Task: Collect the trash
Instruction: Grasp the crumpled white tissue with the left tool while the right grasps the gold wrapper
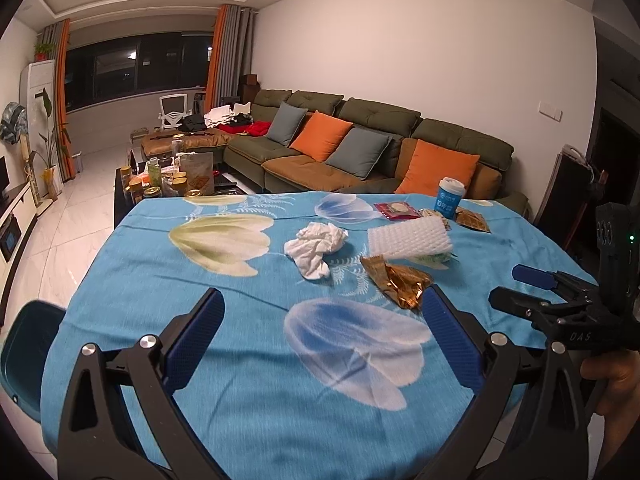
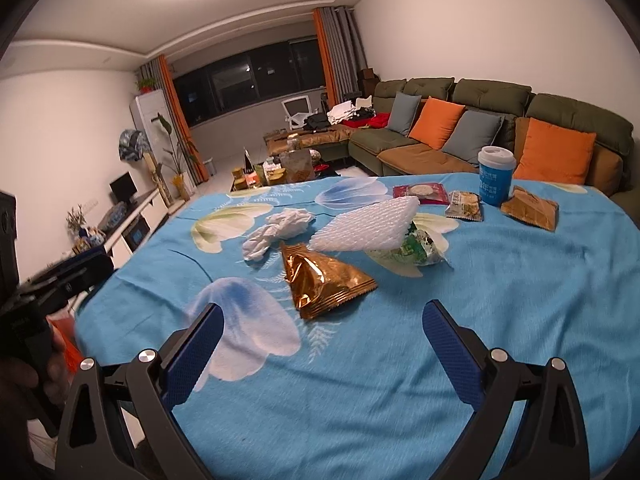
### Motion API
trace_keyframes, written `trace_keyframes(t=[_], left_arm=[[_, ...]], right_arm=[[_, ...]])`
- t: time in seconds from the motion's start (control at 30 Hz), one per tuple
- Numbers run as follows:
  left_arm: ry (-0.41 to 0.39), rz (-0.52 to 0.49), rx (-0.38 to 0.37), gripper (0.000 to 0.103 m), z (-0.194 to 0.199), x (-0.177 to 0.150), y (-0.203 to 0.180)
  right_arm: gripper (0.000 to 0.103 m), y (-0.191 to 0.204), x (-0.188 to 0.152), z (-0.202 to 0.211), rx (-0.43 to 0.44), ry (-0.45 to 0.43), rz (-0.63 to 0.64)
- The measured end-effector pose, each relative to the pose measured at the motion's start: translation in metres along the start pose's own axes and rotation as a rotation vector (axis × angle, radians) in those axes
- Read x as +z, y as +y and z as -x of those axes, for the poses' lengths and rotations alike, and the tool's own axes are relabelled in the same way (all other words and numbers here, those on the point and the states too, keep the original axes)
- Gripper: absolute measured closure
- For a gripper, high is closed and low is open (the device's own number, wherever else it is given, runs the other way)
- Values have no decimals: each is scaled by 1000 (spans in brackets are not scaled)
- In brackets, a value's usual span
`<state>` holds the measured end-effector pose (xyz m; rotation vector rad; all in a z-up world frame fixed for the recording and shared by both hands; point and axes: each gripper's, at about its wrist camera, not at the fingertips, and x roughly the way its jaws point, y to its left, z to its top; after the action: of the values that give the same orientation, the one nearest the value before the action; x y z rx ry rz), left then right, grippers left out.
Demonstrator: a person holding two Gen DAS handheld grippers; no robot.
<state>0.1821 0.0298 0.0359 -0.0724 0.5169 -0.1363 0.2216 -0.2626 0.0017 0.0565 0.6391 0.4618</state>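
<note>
Trash lies on a table with a blue flowered cloth (image 1: 248, 360) (image 2: 500, 300). There is a crumpled white tissue (image 1: 316, 246) (image 2: 278, 228), a white foam net (image 1: 410, 238) (image 2: 368, 224), a gold wrapper (image 1: 402, 282) (image 2: 324, 280), a green wrapper (image 2: 420, 246), a red packet (image 1: 396, 210) (image 2: 422, 193), a small snack packet (image 2: 464, 205), a brown packet (image 1: 474, 220) (image 2: 530, 208) and a blue paper cup (image 1: 450, 196) (image 2: 495, 176). My left gripper (image 1: 322, 328) is open and empty above the near table. My right gripper (image 2: 322, 336) is open and empty, just short of the gold wrapper.
A dark teal bin (image 1: 24, 356) stands at the table's left edge. The right gripper shows at the right of the left wrist view (image 1: 560, 292). Behind the table are a green sofa (image 1: 380, 148) and a cluttered coffee table (image 1: 168, 184).
</note>
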Motion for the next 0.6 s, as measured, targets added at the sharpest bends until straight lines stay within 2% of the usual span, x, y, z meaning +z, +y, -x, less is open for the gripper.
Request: trace_keyframes(t=[0.23, 0.6], left_arm=[[26, -17, -12, 6, -40, 21, 5], [142, -30, -10, 6, -125, 41, 24]], right_arm=[[7, 3, 19, -37, 3, 74, 83], [7, 12, 31, -98, 23, 215, 173]])
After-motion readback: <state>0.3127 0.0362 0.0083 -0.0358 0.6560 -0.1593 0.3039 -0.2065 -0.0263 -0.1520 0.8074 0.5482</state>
